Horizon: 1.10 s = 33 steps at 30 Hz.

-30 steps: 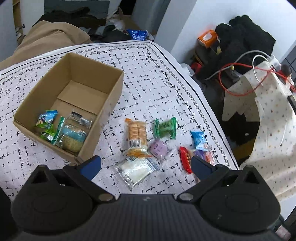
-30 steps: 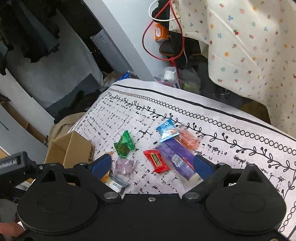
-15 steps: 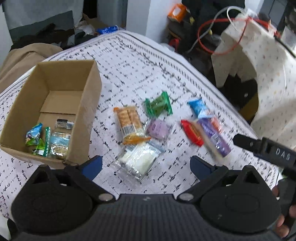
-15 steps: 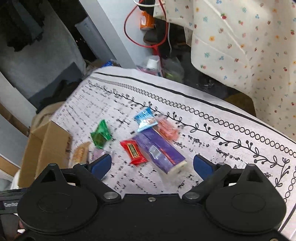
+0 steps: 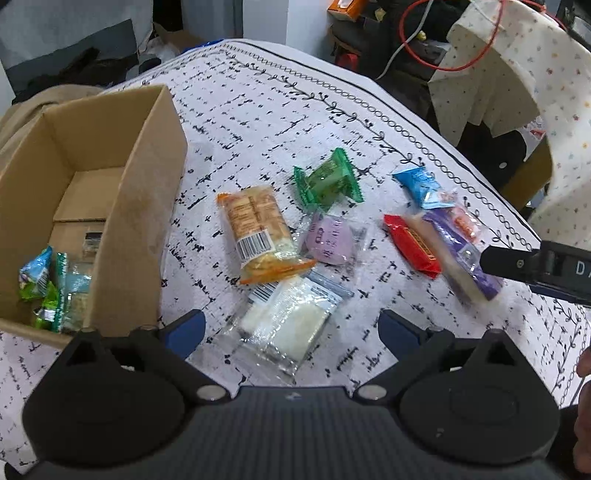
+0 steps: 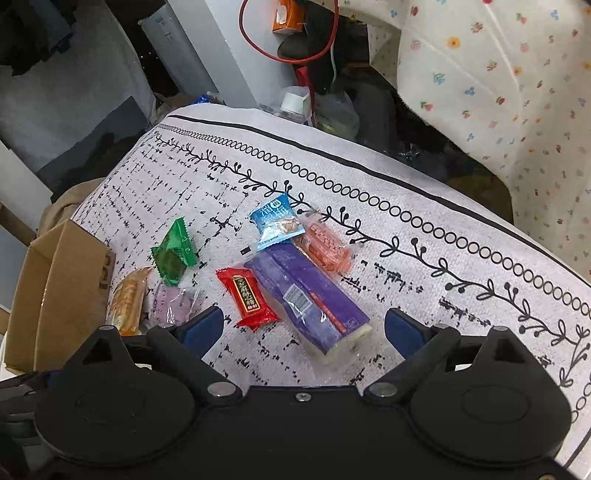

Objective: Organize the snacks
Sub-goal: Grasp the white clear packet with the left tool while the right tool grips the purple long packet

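Observation:
Loose snacks lie on a patterned white cloth (image 5: 258, 122): an orange cracker pack (image 5: 258, 232), a clear white pack (image 5: 288, 325), a green packet (image 5: 327, 181), a lilac one (image 5: 330, 240), a red bar (image 5: 412, 245), a long purple pack (image 5: 461, 254), a blue packet (image 5: 421, 184) and a pink one (image 6: 327, 247). My left gripper (image 5: 291, 328) is open above the white pack. My right gripper (image 6: 303, 326) is open, low over the purple pack (image 6: 310, 295) and red bar (image 6: 249, 295). An open cardboard box (image 5: 140, 206) at left holds several snacks (image 5: 55, 291).
The table's far and right edges drop off to clutter: a floral cloth (image 6: 498, 74), red cable (image 6: 291, 55), orange box (image 5: 345, 5). The right gripper's body (image 5: 535, 266) shows at the right of the left wrist view. Beige fabric (image 6: 62, 206) lies beyond the box.
Both grippers have moved closer to the snacks and lower. The right gripper has come in over the purple pack and now shows in the left wrist view. Both stay open.

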Motion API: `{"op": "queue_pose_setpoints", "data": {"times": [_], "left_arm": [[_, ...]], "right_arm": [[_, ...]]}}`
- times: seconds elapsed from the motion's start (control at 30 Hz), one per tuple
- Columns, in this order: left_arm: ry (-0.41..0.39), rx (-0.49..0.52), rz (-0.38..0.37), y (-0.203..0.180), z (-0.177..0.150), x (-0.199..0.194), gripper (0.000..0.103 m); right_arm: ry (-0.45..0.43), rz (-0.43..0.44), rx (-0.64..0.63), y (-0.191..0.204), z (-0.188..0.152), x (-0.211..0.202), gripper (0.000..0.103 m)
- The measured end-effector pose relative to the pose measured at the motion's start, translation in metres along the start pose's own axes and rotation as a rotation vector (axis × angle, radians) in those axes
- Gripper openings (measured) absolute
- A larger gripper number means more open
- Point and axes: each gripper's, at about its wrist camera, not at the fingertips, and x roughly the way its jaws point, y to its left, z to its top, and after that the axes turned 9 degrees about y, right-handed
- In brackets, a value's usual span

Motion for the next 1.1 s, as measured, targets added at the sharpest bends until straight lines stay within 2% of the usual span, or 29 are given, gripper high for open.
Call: {"op": "queue_pose_setpoints", "data": {"times": [0.2,0.33,0.43,0.5,0.6,0.67,0.7,0.87,1.1], "left_arm": [[0.001,0.000,-0.004,0.001,0.005,0.014,0.100],[0.016,-0.002,-0.006,0.002,0.006,0.025,0.097],[0.052,-0.029,-0.013,0.006,0.004,0.034,0.090],[0.070,-0.060,-0.024,0.010,0.002,0.036,0.079],[0.063,-0.066,-0.017,0.012,0.002,0.033,0.069],[0.065,-0.076,-0.033,0.013,0.000,0.031,0.063],[0.063,-0.076,-0.033,0.012,0.000,0.030,0.060],[0.071,-0.100,-0.049,0.012,-0.005,0.023,0.055],[0.053,-0.132,-0.105,0.017,-0.010,0.001,0.054]], "right_arm": [[-0.003,-0.022,-0.006,0.002,0.007,0.013,0.093],[0.031,-0.034,-0.005,0.002,0.009,0.023,0.093],[0.075,-0.067,-0.017,0.004,0.007,0.032,0.087],[0.092,-0.076,-0.025,0.005,0.006,0.034,0.082],[0.133,-0.080,-0.023,0.004,0.005,0.038,0.068],[0.155,-0.101,-0.026,0.004,0.003,0.040,0.055],[0.158,-0.101,-0.029,0.005,0.003,0.039,0.054],[0.182,-0.076,-0.034,0.009,0.000,0.028,0.045],[0.135,-0.048,-0.057,0.026,-0.008,-0.004,0.042]]}}
